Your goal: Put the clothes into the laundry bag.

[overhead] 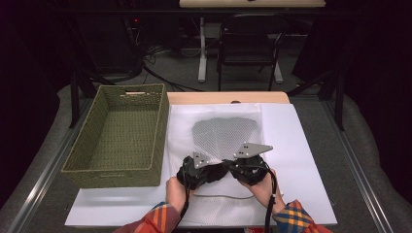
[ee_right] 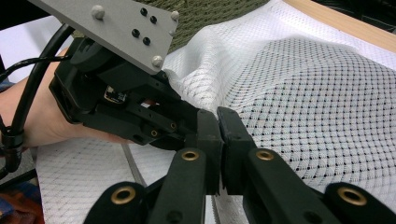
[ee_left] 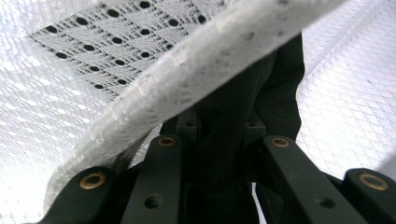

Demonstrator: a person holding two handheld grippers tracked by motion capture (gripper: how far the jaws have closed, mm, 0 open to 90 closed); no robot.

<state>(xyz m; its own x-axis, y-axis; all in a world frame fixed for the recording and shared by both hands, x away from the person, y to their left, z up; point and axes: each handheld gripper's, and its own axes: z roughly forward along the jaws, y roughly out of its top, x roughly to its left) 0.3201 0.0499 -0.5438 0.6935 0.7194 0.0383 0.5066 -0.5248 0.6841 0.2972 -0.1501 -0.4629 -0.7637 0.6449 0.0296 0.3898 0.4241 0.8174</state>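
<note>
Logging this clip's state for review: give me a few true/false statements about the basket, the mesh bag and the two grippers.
1. The woven basket holds folded clothes. False: it is empty.
2. The basket stands left of the white mesh bag. True.
3. The right gripper has its fingers wide open. False: they are closed together, with mesh at their tips.
4. The left gripper is at the bag's near part, beside the right one. True.
5. The mesh bag lies inside the basket. False: it lies on the table beside it.

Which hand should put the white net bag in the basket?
Probably the left gripper. It looks shut on the net bag and sits nearer the basket, which stands at the left. The right gripper is farther off.
</note>
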